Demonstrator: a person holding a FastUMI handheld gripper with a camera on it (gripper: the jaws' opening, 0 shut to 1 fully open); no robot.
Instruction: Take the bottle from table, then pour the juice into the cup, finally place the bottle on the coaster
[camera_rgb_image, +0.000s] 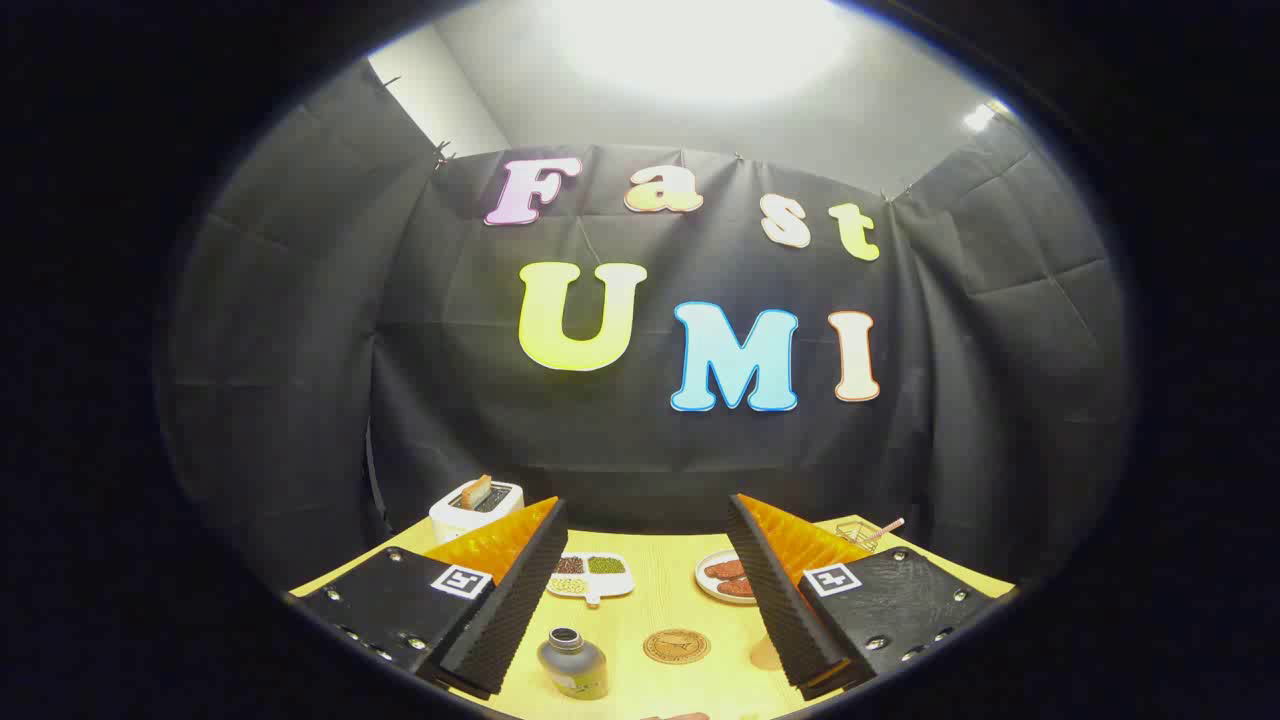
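A small grey bottle (572, 663) with an open dark mouth and a yellow-green label stands upright on the wooden table (650, 600), just inside my left finger. A round brown coaster (676, 645) lies flat to its right, between the fingers. My gripper (644, 515) hangs above the table with its two black ribbed fingers (510, 600) wide apart and nothing between them. A pale shape that may be the cup (767, 653) sits mostly hidden behind the right finger.
Toward the back of the table stand a white toaster (476, 505) with a slice in it, a white divided dish (590, 575) of grains, a plate (725, 578) with brown pieces, and a small wire basket (862, 532).
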